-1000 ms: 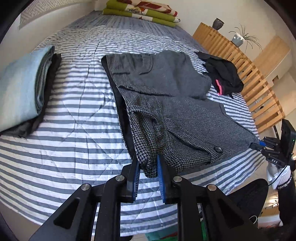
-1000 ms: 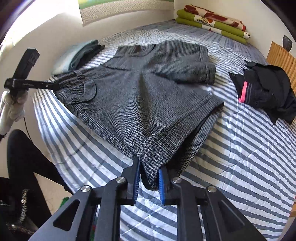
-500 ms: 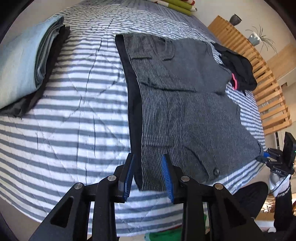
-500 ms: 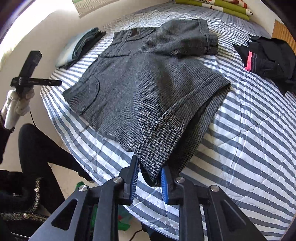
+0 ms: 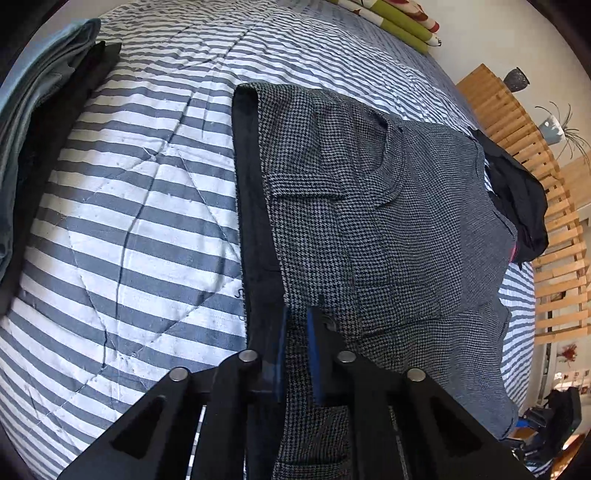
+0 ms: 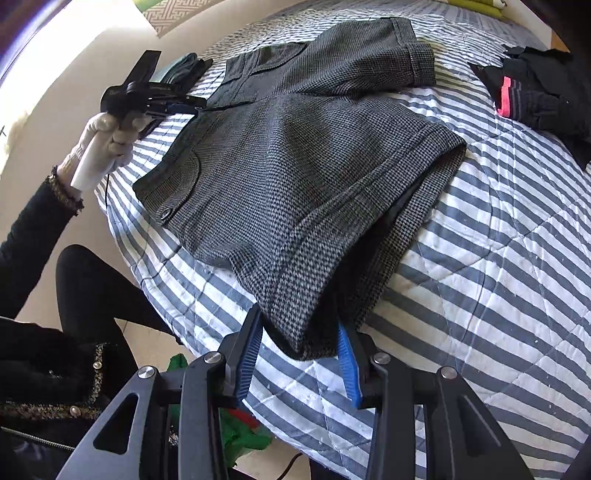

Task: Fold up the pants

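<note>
The grey houndstooth pants [image 6: 295, 177] lie spread on a bed [image 6: 498, 277] under a quilted cover of blue-grey and white stripes, one leg hem hanging near the bed's edge. No brand or label can be read anywhere; some small dark marks on the cover beside the pants in the left wrist view may be writing, but they are too small to tell.

The left claw [image 5: 297, 354] has just closed and now pinches the waistband edge of the pants. The right claw [image 6: 299, 363] has just been opening; its blue pads stand apart with the hem between them, not pressed.

Around them: folded clothes [image 5: 33, 122], a black garment [image 6: 539, 88] with a pink stripe, green pillows [image 5: 388, 18], a wooden slatted frame [image 5: 546, 229], pale walls and floor.
</note>
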### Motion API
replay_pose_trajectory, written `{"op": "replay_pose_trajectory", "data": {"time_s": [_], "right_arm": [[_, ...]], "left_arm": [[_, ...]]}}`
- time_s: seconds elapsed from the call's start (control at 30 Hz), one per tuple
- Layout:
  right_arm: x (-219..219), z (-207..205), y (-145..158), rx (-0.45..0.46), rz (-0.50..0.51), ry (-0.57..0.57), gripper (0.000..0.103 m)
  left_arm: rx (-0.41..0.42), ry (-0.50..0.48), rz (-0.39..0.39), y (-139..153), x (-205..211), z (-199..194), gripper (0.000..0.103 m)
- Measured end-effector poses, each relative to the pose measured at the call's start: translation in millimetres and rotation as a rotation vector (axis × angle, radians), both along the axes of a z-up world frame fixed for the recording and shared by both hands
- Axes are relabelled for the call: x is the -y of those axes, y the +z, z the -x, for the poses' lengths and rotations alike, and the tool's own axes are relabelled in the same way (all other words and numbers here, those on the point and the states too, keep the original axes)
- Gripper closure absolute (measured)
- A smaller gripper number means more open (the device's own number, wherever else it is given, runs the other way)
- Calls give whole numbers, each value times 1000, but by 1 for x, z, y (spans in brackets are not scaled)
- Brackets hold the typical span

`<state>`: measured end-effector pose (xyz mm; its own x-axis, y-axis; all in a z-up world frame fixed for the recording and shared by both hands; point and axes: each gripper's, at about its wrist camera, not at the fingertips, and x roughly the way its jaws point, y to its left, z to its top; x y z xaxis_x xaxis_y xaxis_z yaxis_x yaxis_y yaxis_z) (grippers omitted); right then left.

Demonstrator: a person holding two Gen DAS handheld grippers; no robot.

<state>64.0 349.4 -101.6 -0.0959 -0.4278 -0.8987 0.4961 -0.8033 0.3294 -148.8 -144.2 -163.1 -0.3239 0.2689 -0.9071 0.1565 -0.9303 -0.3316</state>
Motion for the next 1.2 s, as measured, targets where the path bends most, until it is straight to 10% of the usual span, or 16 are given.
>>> {"op": "replay_pose_trajectory", "data": {"time_s": [0.27,0.4,0.67,0.8,0.93,1.2], "right_arm": [[-41,26,18,-33,80,-117,67],[-54,69,13,-35,139,-267,67],[-38,161,-36,33,86,-418,67],[-31,173,-42,32,69,-436,97],[-33,176,0,-129,38,-417,99],[-34,194,-17,-55,-87,-426,88]], "left_arm": [[-52,36,133,10,5,1,103],[-37,50,27,10,16,3,102],[-69,-41,51,34,2,-23,100],[-83,-73,82,42,-4,-34,99],[-90,-88,87,45,-5,-46,99],[-79,-137,93,51,-4,-109,70]]}}
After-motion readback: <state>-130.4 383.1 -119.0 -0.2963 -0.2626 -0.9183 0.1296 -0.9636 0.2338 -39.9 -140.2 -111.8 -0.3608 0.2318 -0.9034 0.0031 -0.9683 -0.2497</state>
